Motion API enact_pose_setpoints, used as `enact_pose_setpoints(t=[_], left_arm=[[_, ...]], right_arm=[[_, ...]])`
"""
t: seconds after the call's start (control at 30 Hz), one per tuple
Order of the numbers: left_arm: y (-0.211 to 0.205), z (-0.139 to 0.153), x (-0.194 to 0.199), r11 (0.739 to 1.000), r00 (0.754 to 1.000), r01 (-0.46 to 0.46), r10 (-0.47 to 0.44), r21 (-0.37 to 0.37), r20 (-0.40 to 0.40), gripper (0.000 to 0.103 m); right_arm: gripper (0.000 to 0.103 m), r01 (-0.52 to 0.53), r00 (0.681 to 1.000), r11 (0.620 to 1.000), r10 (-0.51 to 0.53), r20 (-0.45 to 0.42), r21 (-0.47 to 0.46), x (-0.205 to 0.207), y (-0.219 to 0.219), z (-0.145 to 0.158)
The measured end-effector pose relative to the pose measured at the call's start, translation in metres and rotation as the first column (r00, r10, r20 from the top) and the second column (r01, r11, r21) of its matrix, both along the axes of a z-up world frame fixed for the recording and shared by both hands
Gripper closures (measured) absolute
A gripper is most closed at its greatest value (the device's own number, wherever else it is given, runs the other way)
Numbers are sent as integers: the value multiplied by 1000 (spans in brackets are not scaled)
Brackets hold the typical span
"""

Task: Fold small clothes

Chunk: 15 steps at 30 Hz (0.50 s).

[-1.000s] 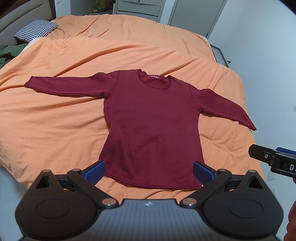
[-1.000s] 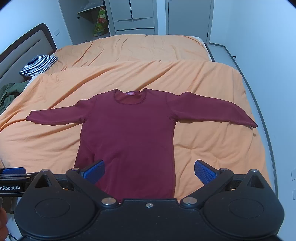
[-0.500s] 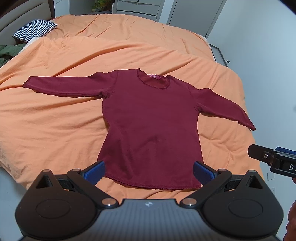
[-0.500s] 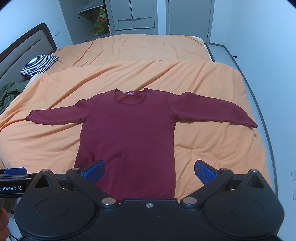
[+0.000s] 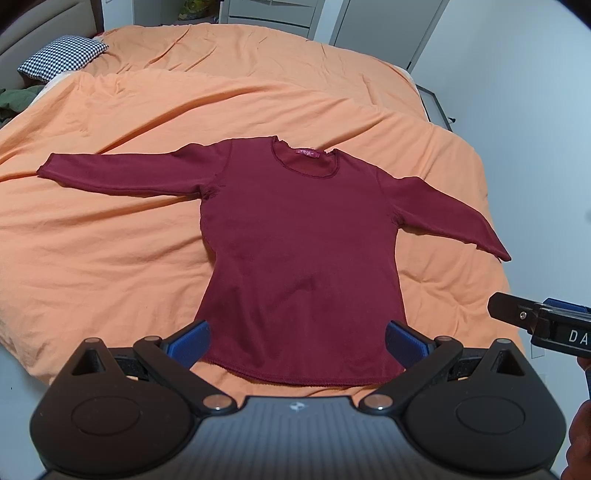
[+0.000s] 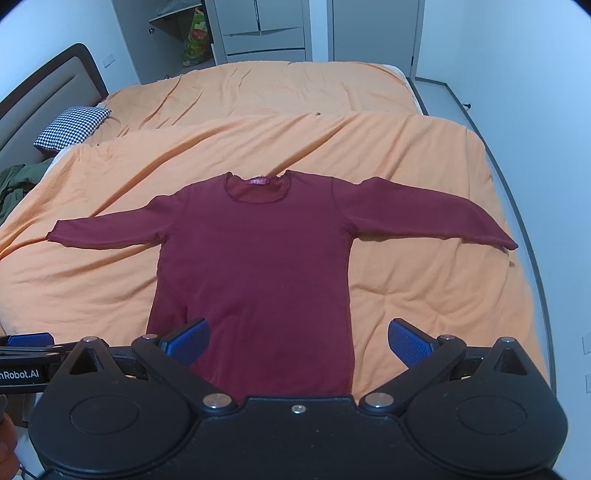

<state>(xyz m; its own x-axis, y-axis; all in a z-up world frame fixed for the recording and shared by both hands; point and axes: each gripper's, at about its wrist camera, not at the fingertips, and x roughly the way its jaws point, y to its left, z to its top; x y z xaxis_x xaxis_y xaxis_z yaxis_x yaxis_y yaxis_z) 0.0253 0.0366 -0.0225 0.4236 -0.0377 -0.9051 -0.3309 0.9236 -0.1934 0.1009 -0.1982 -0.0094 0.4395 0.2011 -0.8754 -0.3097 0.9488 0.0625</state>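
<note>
Maroon long-sleeve shirt [image 5: 299,251] lies flat, front up, on the orange duvet [image 5: 103,258] of the bed, both sleeves spread out to the sides, neck w/ pink label [image 5: 308,152] pointing away from the cams, hem nearest.

Left claw [image 5: 297,341] is spread wide, nothing between its blue pads [image 5: 188,339]. It hovers just short of the hem, roughly centred on the shirt's body: hem line shows between the two pads, left pad over the hem's left corner, right pad over its right corner. Can't tell if the pads touch the fabric.

Right claw [image 6: 299,341] also spread wide, holding nothing. In its view the shirt [image 6: 255,266] sits a bit left of centre: left pad [image 6: 186,341] overlaps the lower body, right pad is over bare duvet [image 6: 424,280] beside the shirt's right edge. Hem hidden behind the claw body here.

Each claw shows at the edge of the other's view, so they're side by side, apart.

Bkgd: checked pillow [image 6: 70,127] at the headboard [image 6: 44,96], green garment [image 6: 18,182] at the bed's left edge, grey wardrobe [image 6: 266,29] on the far wall.
</note>
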Motion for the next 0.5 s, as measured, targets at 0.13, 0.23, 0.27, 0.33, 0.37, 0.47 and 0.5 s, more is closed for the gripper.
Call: enact_pose_setpoints(t=[0.13,0.23,0.27,0.33,0.37,0.47,0.5], left_arm=[[15,-4,16,1000,1000,4,-5,15,21,0],[28,-9,33,999,998,30,-29,-24,49,0],[32,-11,39,998,997,41,-39,-39,62,0],[40,-16,52,994,991,88,-80,-72,107,0],[44,-19,59,990,987,114,-103,-84,122,0],[51,-28,81,979,976,173,-156,-108,150,0],[51,-32,88,974,971,197,-177,-114,160,0]], right_arm=[[1,21,1000,1000,-21,-24,-6,10,8,-8],[1,39,999,999,-39,-37,-7,20,17,-16],[1,45,998,999,-45,-31,-7,23,20,-17],[1,58,998,998,-58,-2,-3,28,27,-17],[1,62,998,998,-63,24,20,30,29,-16],[0,82,990,991,-93,104,107,35,32,-12],[0,75,989,989,-90,116,128,38,34,-12]])
